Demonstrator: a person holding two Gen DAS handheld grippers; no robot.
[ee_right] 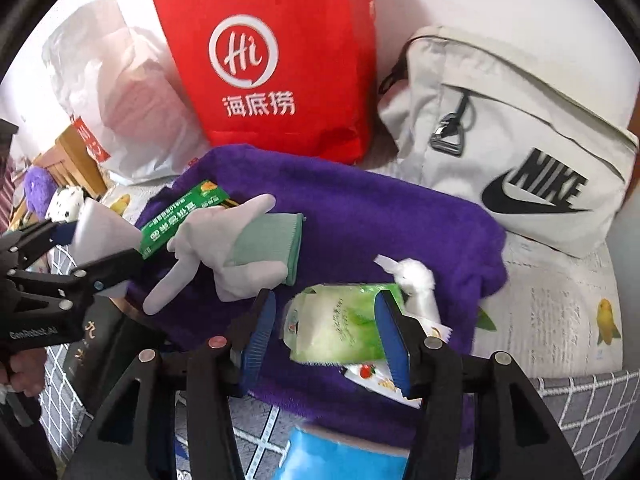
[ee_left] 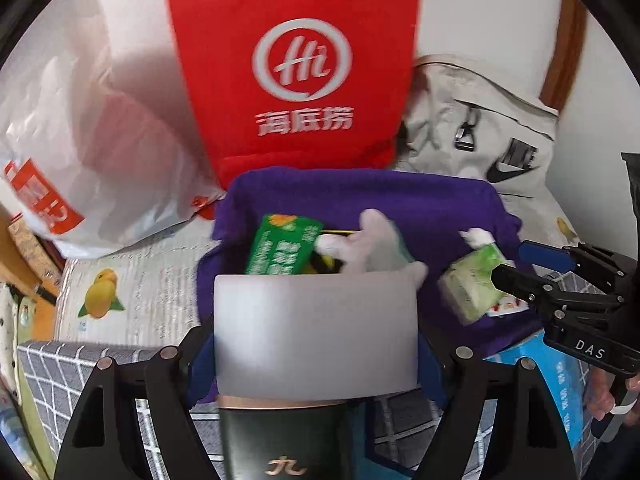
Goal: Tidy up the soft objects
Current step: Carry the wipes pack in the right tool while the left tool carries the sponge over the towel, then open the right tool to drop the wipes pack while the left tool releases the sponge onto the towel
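**Two grippers at work over the purple cloth: one loaded, one spread around a tissue pack**

Left gripper [ee_left: 316, 344]: its jaws are clamped on a box with a pale frosted lid [ee_left: 315, 332] and a dark body. The box fills the lower centre of the left wrist view, from about 5 to 7 o'clock.

Right gripper [ee_right: 326, 338]: its jaws stand apart. The green tissue pack [ee_right: 340, 324] lies between the blue pads [ee_right: 394, 340]. The right pad is at the pack's edge and the left pad is clear of it, so no grip is in force.

Task items: the pack rests on the purple cloth [ee_right: 360, 216], with a small snack wrapper [ee_right: 380, 378] partly beneath it toward 6 o'clock. A grey glove [ee_right: 236, 248] with a green cuff lies at 9 o'clock of the pack. A green carton [ee_right: 180, 218] sits just beyond the glove at 10 o'clock. At 12 o'clock stands a red bag [ee_right: 276, 60], at 2 o'clock a white backpack [ee_right: 512, 140], and at 10 o'clock a white plastic bag [ee_right: 132, 92]. A blue packet [ee_right: 344, 456] shows at 6 o'clock.

Judgement: the step in hand concerns the tissue pack, whether placing or taking up cannot be settled. A next pick calls for centring the pads on a soft item, closing gently, and lifting without dragging the cloth.
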